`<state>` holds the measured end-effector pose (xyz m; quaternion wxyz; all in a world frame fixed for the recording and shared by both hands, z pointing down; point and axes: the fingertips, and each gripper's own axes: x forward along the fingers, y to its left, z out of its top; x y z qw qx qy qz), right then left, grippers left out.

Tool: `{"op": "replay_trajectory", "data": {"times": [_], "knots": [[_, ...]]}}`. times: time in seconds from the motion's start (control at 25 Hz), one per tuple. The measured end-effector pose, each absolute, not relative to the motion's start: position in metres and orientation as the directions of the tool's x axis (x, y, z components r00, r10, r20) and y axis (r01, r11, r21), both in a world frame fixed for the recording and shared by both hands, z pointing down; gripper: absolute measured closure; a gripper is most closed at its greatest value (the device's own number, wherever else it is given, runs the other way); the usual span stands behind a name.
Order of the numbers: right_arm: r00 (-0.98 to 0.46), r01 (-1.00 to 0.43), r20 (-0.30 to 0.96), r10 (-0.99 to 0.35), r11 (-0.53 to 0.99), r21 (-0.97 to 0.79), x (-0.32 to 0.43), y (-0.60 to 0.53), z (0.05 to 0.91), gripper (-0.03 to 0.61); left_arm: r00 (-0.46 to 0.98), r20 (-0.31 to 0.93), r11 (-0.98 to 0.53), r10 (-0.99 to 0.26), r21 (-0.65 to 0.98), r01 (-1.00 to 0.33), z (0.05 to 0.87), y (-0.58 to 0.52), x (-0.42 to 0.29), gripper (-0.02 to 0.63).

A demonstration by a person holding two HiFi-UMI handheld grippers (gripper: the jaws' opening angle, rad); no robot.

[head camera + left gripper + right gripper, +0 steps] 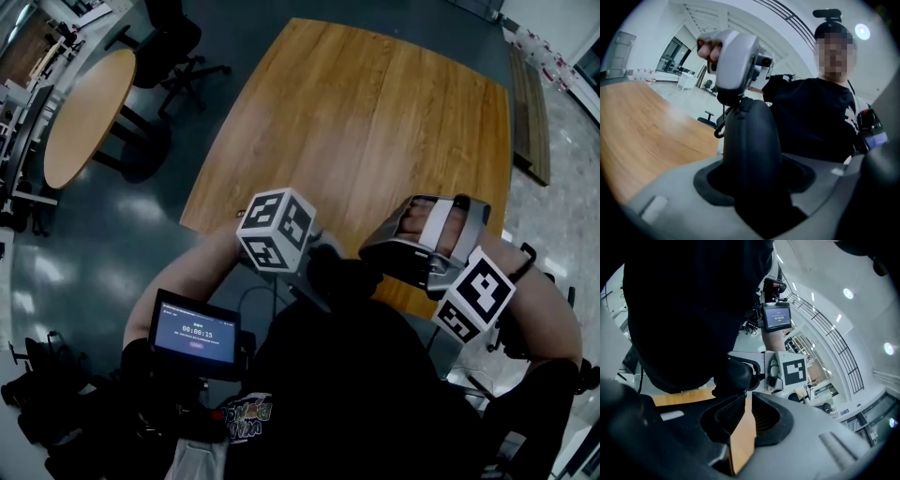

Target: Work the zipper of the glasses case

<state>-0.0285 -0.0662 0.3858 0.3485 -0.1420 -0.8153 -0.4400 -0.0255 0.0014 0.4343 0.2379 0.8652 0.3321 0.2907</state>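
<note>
The black glasses case (752, 154) stands on end between the jaws of my left gripper (754, 180), which is shut on its lower part. In the head view the case (342, 277) hangs close to my chest, above the near edge of the wooden table (375, 112), with the left gripper (319, 258) on one side and the right gripper (370, 253) on the other. A small black zip loop (719, 131) hangs beside the case's upper end. My right gripper (746, 397) points at that end of the case (736, 376). A narrow slit shows between its pads, with only wood seen through it.
A round wooden table (89, 112) and a black office chair (173, 42) stand at the left on the dark floor. A long wooden bench (530, 112) lies beyond the table's right side. A small screen (197, 337) is strapped at my chest.
</note>
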Motion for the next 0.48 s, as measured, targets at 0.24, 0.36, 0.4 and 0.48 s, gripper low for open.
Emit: {"op": "replay_trajectory", "data": {"times": [0.24, 0.36, 0.4, 0.48], "knots": [[-0.685, 0.613, 0.726, -0.057, 0.493, 0.617, -0.022, -0.057, 0.395, 0.573, 0.560, 0.388, -0.659, 0.732, 0.611, 0.439, 0.440, 0.007, -0.024, 0.347], [-0.719, 0.564, 0.687, -0.105, 0.489, 0.665, -0.021, -0.062, 0.390, 0.575, 0.586, 0.357, -0.654, 0.728, 0.617, 0.437, 0.436, 0.004, -0.022, 0.347], [-0.730, 0.541, 0.671, -0.127, 0.493, 0.682, -0.020, -0.066, 0.387, 0.575, 0.610, 0.325, -0.649, 0.723, 0.621, 0.439, 0.432, 0.001, -0.021, 0.348], [-0.744, 0.503, 0.646, -0.170, 0.496, 0.708, -0.019, -0.073, 0.384, 0.577, 0.662, 0.245, -0.634, 0.708, 0.633, 0.444, 0.425, -0.005, -0.019, 0.350]]}}
